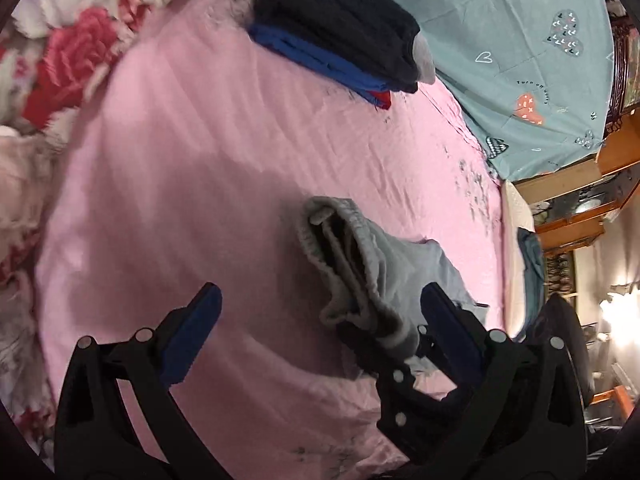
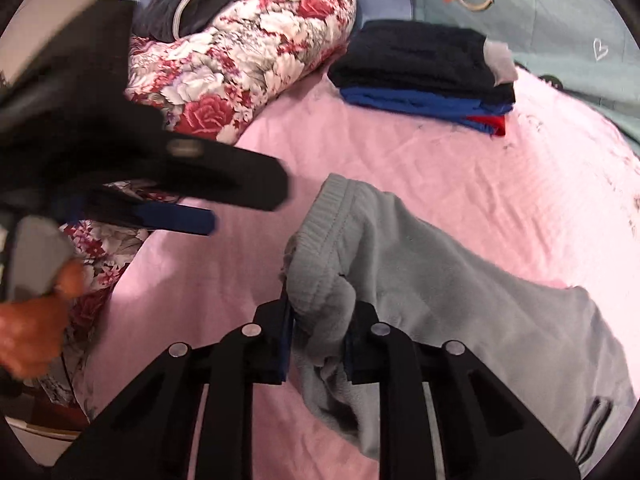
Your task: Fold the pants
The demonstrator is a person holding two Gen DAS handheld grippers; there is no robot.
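While bunched, grey pants [image 2: 420, 280], ribbed waistband, seemingly pinched by right claw [image 2: 320, 328]

- Pants [image 2: 420, 280]: light grey.
- Bed sheet [image 1: 200, 160]: plain pink.
- Quilt [image 2: 248, 60]: red and white floral print.
- Folded stack [image 2: 424, 72]: black over blue; bottom layer apparently red.
- Cover [image 1: 520, 40]: teal, heart motifs.
- Claw pads [image 1: 192, 340]: blue.
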